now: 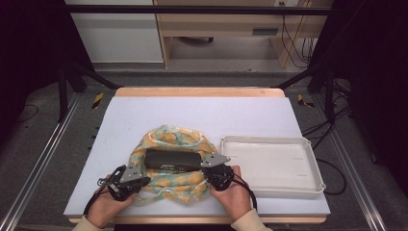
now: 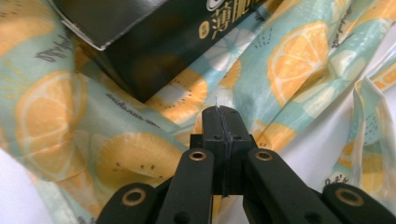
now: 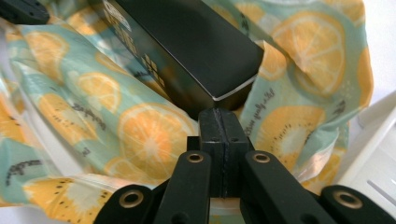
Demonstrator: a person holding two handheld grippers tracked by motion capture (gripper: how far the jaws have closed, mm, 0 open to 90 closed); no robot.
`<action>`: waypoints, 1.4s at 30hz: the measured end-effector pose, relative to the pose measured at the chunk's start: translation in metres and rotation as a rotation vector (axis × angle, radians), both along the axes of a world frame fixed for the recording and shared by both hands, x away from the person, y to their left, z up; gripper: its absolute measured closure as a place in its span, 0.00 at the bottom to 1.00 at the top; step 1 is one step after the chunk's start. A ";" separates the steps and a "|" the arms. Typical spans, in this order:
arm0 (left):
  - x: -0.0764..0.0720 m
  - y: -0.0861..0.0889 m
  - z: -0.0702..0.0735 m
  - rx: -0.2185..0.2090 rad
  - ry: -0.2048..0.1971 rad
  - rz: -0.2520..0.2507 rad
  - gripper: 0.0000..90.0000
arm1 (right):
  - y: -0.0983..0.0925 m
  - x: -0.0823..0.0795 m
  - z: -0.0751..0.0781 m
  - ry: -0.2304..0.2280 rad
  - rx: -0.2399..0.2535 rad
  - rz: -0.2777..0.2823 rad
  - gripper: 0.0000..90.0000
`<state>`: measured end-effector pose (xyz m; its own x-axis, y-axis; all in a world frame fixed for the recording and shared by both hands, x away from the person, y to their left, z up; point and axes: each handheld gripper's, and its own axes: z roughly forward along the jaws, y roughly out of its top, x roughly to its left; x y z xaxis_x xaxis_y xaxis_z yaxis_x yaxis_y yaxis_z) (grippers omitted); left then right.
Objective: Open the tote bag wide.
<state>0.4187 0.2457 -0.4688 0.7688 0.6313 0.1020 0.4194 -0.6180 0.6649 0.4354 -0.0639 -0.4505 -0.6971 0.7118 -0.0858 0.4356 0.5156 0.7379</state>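
Both hands enter from the table's near edge, each carrying a gripper. At the left gripper (image 1: 137, 182), the jaws are pressed together with a thin pinch of the citrus-print cloth (image 1: 166, 184) between them, as the left gripper view shows. At the right gripper (image 1: 211, 169), the jaws are likewise together, tips against the cloth just below the black box (image 1: 172, 160). That box lies on the rumpled cloth, between the two grippers, on the white table mat (image 1: 192, 113). Just right of the cloth sits a white tray (image 1: 308, 154).
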 end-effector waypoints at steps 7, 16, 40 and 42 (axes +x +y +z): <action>-0.001 -0.003 0.000 -0.001 0.005 -0.008 1.00 | -0.001 0.004 -0.006 0.024 -0.025 -0.018 1.00; -0.001 -0.004 0.000 -0.009 -0.001 -0.006 1.00 | 0.004 0.012 -0.011 0.032 -0.080 -0.048 1.00; 0.000 0.007 0.018 -0.115 -0.080 0.024 1.00 | -0.010 -0.004 0.005 -0.023 0.008 -0.019 1.00; 0.000 0.009 0.023 -0.130 -0.099 0.031 1.00 | -0.012 -0.007 0.006 -0.031 0.016 -0.017 1.00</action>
